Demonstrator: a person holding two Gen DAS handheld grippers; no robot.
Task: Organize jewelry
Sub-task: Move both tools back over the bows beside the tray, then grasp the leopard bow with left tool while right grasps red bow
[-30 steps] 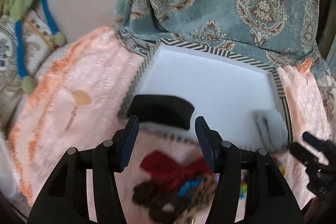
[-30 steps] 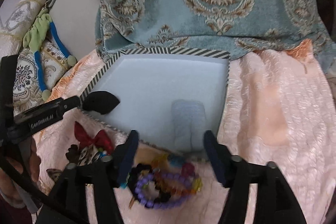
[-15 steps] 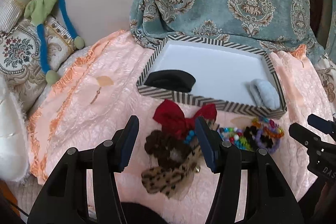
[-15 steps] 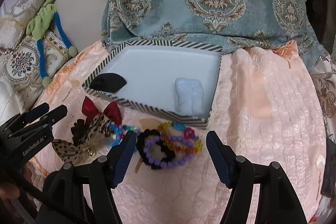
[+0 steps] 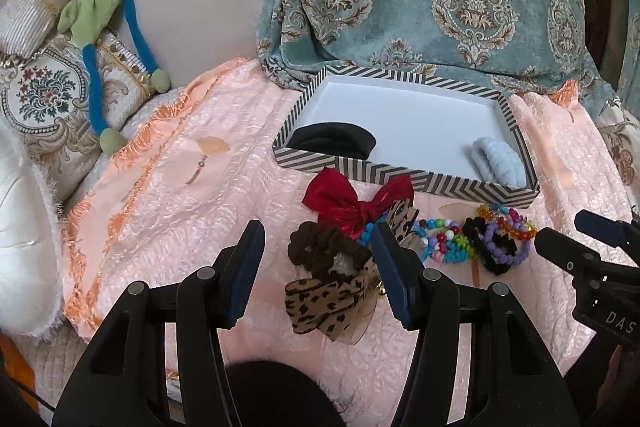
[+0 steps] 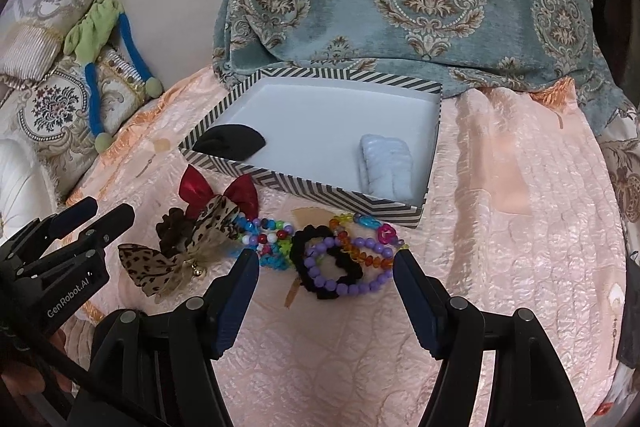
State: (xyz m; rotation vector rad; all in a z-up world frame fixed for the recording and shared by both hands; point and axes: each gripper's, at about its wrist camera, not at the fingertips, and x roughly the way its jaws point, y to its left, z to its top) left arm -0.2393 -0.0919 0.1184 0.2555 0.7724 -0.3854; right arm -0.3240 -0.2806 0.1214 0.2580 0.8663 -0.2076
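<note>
Both claws hang empty with jaws apart. My right claw [image 6: 322,273] sits just short of the purple bead bracelet [image 6: 344,267], which lies on the pink bedspread [image 6: 500,227] in front of the striped box [image 6: 320,187]. The left claw [image 5: 316,247] faces the brown scrunchie [image 5: 320,247]. I read "GenRobot.AI" on the left claw and "DAS" on the right.

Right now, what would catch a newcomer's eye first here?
The striped tray on the peach bedspread, holding only a black scrunchie at its near left and a pale blue one at its near right. In front lies a bright heap: red bow, leopard bow, bead bracelets.
</note>
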